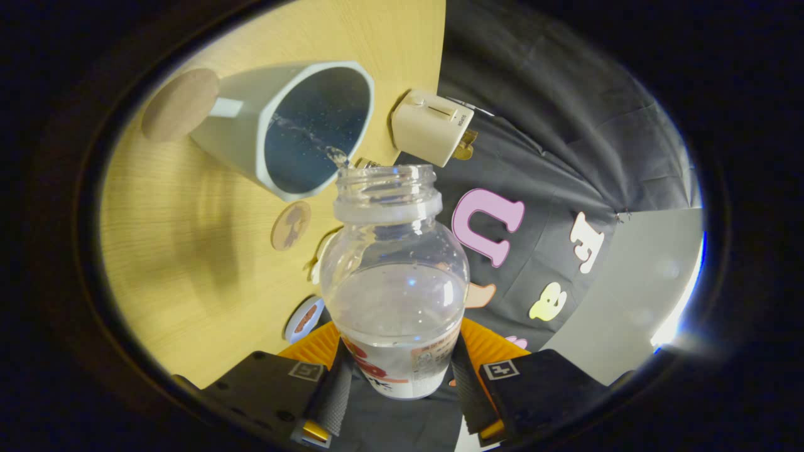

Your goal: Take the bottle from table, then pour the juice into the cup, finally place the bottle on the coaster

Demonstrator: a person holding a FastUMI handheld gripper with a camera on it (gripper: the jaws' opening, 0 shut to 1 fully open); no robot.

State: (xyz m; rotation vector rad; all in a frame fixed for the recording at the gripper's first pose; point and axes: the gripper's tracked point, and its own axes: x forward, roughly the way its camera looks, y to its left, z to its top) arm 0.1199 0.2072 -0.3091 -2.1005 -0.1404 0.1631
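Here, left to right: coaster [180, 104] lies flat on the bench [176, 251], touching or just behind the cup [295, 125]. A thin clear stream runs from the bottle [396, 276] mouth into the cup. A pale plug-like block [433, 127] sits beyond the bottle, maybe at the bench edge; hard to tell. Claw [399, 370] is clamped on the bottle's labelled lower body, one finger each side. Judgement: clear plastic, stiff but squeezable, part full so moderately light, likely slick where wet. The low labelled band is the fair hold.
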